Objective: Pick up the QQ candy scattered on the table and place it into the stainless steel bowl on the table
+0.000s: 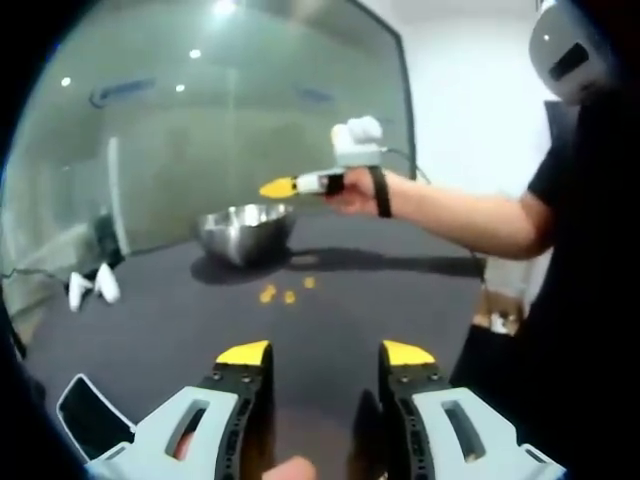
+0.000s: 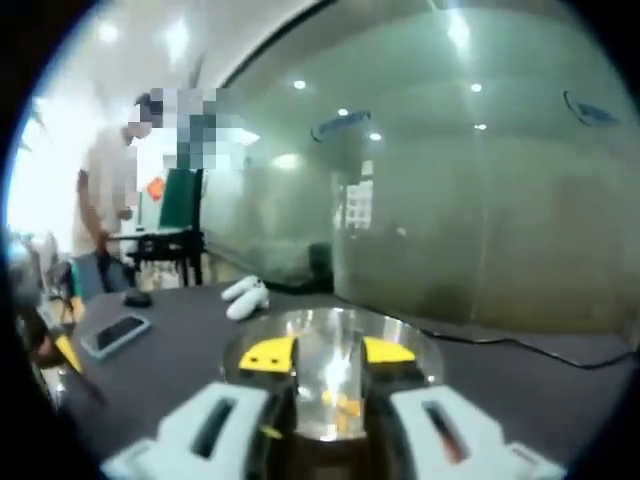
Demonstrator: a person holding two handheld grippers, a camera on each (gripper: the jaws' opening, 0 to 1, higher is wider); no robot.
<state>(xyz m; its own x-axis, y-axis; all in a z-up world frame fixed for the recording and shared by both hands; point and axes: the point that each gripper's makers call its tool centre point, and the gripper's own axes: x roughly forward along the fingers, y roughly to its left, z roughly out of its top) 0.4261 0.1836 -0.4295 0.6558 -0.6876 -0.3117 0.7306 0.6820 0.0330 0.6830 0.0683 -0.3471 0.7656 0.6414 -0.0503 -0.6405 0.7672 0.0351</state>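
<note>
The stainless steel bowl (image 1: 240, 243) stands on the dark table (image 1: 400, 300) at the far middle of the left gripper view. Three small yellow QQ candies (image 1: 288, 294) lie on the table just in front of it. My left gripper (image 1: 326, 353) hangs open near the table's front, well short of the candies, with nothing between its yellow-tipped jaws. My right gripper (image 1: 280, 187), held by a hand, hovers over the bowl's right rim. In the right gripper view, the right gripper (image 2: 328, 354) is open directly above the bowl (image 2: 330, 315), and yellow candy pieces (image 2: 347, 403) lie inside.
A phone (image 1: 88, 415) lies at the table's near left, and two white objects (image 1: 92, 287) stand farther left. A glass wall runs behind the table. In the right gripper view, a phone (image 2: 115, 334), white objects (image 2: 246, 297), a cable (image 2: 520, 345) and a standing person (image 2: 105, 200) show.
</note>
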